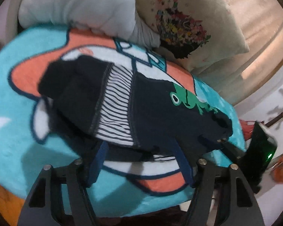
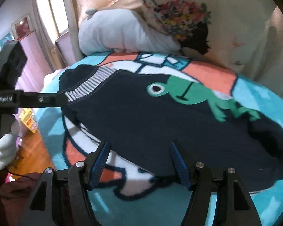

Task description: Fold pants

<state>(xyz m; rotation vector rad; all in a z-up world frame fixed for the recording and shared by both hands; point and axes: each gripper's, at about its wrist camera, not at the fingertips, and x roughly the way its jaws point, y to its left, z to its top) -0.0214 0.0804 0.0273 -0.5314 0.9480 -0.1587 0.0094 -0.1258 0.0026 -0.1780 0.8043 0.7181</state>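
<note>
Dark navy child's pants [image 1: 151, 111] with a green frog print and a striped lining panel lie on a turquoise, orange and white blanket [image 1: 13, 131]. They also show in the right wrist view [image 2: 141, 116]. My left gripper [image 1: 141, 145] is open, its blue fingertips at the near edge of the pants. My right gripper [image 2: 139, 145] is open, its fingertips on the near hem of the pants. In the right wrist view the left gripper's fingers [image 2: 47, 99] reach in from the left and touch the striped part. The right gripper's body [image 1: 258, 150] shows at the right of the left wrist view.
A light grey cushion [image 2: 118, 33] and a cream pillow with a colourful print [image 2: 207, 18] lie behind the blanket. Wood floor [image 2: 32, 150] lies past the bed's left edge. A pale curtain hangs at the back.
</note>
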